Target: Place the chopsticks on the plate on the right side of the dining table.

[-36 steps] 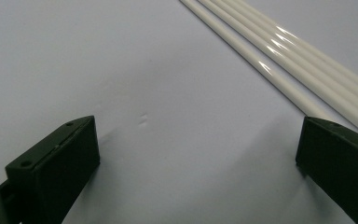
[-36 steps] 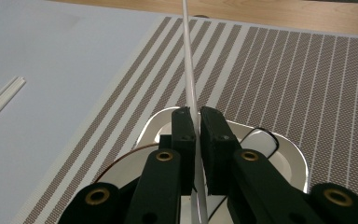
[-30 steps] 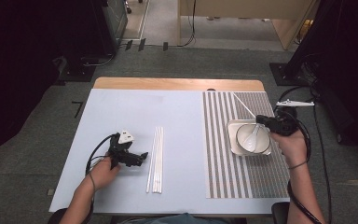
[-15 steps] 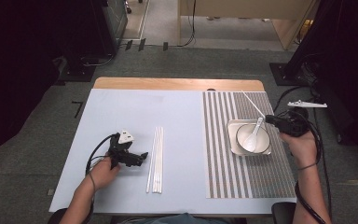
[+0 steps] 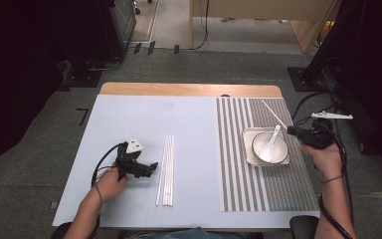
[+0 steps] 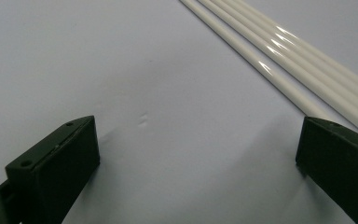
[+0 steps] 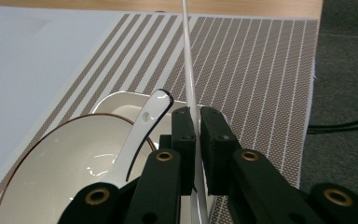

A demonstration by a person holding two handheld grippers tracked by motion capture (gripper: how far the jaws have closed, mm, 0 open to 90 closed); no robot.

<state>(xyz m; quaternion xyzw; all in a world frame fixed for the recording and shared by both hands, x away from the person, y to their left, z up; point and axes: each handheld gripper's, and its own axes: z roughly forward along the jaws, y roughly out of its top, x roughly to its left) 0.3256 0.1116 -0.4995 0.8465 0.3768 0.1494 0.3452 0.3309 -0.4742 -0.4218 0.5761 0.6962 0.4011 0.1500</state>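
Since a second ago the right gripper has shifted right, off the bowl to its right edge, taking the white chopstick with it; left gripper hasn't budged. Right jaws are clamped tight on that single chopstick, gripped low on its length so the long end sticks up and away over the striped mat, probably to swing it into place beside the dish. The bowl sits on a square plate with a white spoon resting inside, handle toward the gripper. The remaining chopsticks lie bunched in a parallel row on the pale blue table cover, just right of the left gripper. Left jaws stand wide apart, nothing between them, low over the cover with the bundle near one jaw, likely staged for the next pick.
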